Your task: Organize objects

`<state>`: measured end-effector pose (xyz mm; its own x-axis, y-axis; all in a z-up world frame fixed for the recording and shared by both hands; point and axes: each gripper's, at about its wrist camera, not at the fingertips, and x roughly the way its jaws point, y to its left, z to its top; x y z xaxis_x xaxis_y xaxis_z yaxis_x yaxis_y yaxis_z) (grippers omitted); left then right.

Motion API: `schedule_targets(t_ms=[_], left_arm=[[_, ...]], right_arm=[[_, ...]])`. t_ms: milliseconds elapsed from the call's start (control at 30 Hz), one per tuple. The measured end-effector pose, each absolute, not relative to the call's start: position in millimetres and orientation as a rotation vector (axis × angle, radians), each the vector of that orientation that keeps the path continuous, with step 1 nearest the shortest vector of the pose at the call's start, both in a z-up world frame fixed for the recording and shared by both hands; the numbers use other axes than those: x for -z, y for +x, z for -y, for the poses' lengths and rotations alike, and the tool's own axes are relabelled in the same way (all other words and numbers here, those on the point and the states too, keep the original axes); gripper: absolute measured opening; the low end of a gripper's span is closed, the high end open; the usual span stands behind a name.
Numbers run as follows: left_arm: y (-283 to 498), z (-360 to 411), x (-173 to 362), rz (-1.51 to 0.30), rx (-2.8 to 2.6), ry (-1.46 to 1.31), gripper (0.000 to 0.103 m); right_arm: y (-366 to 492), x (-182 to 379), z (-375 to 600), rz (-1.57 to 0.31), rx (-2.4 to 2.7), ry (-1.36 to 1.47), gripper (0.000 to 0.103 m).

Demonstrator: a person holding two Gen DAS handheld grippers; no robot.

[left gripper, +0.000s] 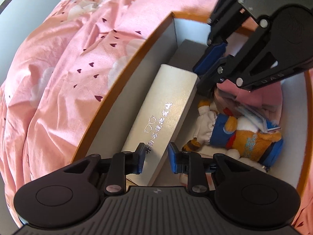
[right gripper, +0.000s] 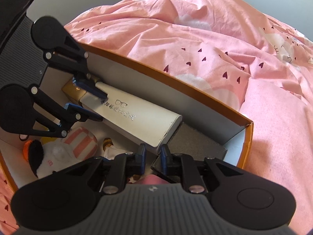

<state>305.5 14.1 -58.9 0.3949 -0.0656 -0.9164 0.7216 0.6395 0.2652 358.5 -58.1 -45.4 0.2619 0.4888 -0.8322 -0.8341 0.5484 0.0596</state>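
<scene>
I pinch white case [left gripper: 166, 105] with left hand-held gripper [left gripper: 155, 156], along box [left gripper: 125, 66] wall; right hand-held gripper [right gripper: 152, 154] nearly pressed together, empty. Keep case level.

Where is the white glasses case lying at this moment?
In both wrist views the white glasses case lies inside the orange-rimmed box, along its long wall on a grey box, with the soft toys beside it.

Glasses case [left gripper: 166, 115] lies in box [left gripper: 125, 64], beside plush toy [left gripper: 252, 137].
</scene>
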Motion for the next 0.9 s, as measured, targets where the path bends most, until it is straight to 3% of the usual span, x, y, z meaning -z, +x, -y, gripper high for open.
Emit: schedule_targets(t_ms=[100, 400, 500, 667, 867, 900], left_arm=[[297, -18, 41, -1.019, 0.518, 0.660, 0.032], [252, -23, -21, -0.900, 0.255, 0.437, 0.036], [226, -28, -39, -0.837, 0.157, 0.320, 0.045], [182, -32, -52, -0.741, 0.040, 0.165, 0.051], [144, -34, -48, -0.698, -0.106, 0.048, 0.075], [137, -36, -46, -0.699, -0.123, 0.025, 0.075]], right_arm=[[350, 33, 64, -0.918, -0.926, -0.429, 0.018], [309, -7, 87, -0.909, -0.846, -0.353, 0.035], [290, -24, 99, -0.878, -0.819, -0.299, 0.036], [246, -47, 118, -0.776, -0.772, -0.230, 0.041], [199, -53, 126, -0.703, -0.731, -0.162, 0.051], [193, -52, 127, -0.696, -0.718, -0.152, 0.053]])
